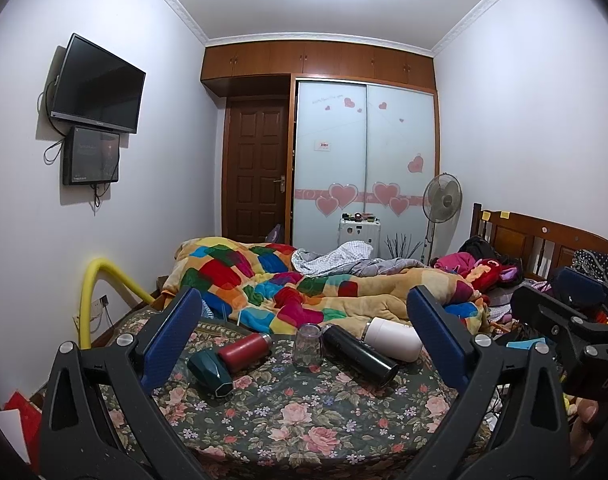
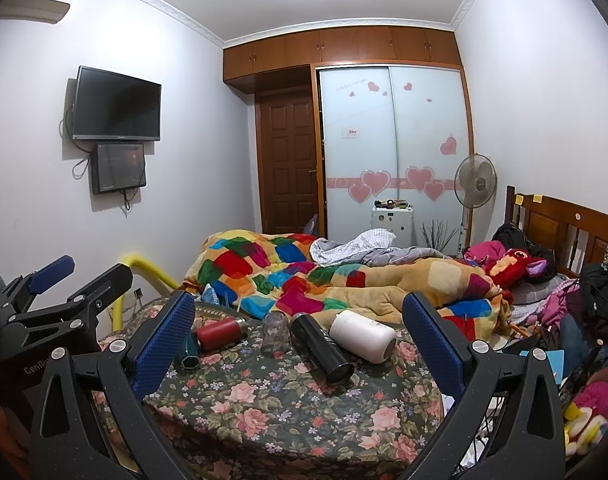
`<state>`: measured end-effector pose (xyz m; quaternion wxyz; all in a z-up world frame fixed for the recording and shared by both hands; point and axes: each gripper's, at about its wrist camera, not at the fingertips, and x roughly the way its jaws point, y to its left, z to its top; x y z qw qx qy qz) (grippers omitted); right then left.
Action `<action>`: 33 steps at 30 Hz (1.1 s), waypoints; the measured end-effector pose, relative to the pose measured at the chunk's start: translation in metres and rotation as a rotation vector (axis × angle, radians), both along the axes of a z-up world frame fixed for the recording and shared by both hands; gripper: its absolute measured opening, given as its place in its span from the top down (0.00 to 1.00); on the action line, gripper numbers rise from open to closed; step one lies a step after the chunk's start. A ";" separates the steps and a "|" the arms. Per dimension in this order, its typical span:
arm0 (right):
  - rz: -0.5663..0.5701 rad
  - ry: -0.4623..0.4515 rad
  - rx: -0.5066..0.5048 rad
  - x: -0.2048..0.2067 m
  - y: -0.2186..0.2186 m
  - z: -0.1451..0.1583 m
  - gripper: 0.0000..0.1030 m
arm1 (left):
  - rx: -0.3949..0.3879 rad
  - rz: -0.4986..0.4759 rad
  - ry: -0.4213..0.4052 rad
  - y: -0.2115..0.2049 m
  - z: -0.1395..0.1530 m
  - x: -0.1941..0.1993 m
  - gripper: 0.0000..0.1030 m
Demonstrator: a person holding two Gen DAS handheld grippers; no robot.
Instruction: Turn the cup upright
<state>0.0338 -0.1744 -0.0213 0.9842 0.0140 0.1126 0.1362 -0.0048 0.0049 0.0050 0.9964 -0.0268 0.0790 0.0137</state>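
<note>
A clear glass cup (image 1: 307,344) stands mouth down on the floral bedspread (image 1: 304,412); it also shows in the right wrist view (image 2: 274,332). Around it lie a red bottle (image 1: 246,350), a dark green cup (image 1: 210,372), a black flask (image 1: 359,352) and a white flask (image 1: 391,338), all on their sides. My left gripper (image 1: 304,340) is open and empty, back from the cup. My right gripper (image 2: 300,340) is open and empty too, and also shows at the right of the left wrist view (image 1: 563,304).
A colourful patchwork quilt (image 1: 288,284) is heaped behind the cups. Clothes and a red plush toy (image 1: 491,272) lie by the wooden headboard (image 1: 543,240). A yellow tube (image 1: 92,292) stands at the left. A fan (image 1: 441,196) and wardrobe (image 1: 363,160) are at the back.
</note>
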 end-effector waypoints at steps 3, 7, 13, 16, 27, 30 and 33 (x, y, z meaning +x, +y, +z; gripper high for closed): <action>0.001 -0.002 0.003 -0.001 0.000 0.000 0.00 | 0.001 0.002 0.002 -0.001 0.001 0.000 0.00; 0.003 -0.009 0.006 -0.002 0.000 0.002 0.00 | 0.004 0.004 -0.001 -0.001 0.002 -0.002 0.00; 0.007 -0.024 0.017 -0.003 0.002 0.005 0.00 | 0.007 0.004 0.000 -0.002 0.003 -0.002 0.00; 0.010 -0.027 0.020 -0.003 0.003 0.006 0.00 | 0.009 0.005 0.004 -0.002 0.001 0.001 0.00; 0.019 -0.034 0.027 -0.004 0.003 0.005 0.00 | 0.010 0.007 0.002 -0.002 -0.002 0.001 0.00; 0.018 -0.035 0.026 -0.004 0.004 0.005 0.00 | 0.011 0.008 0.001 -0.002 -0.002 0.001 0.00; 0.019 -0.034 0.027 -0.004 0.003 0.005 0.00 | 0.011 0.008 0.000 -0.001 -0.002 0.001 0.00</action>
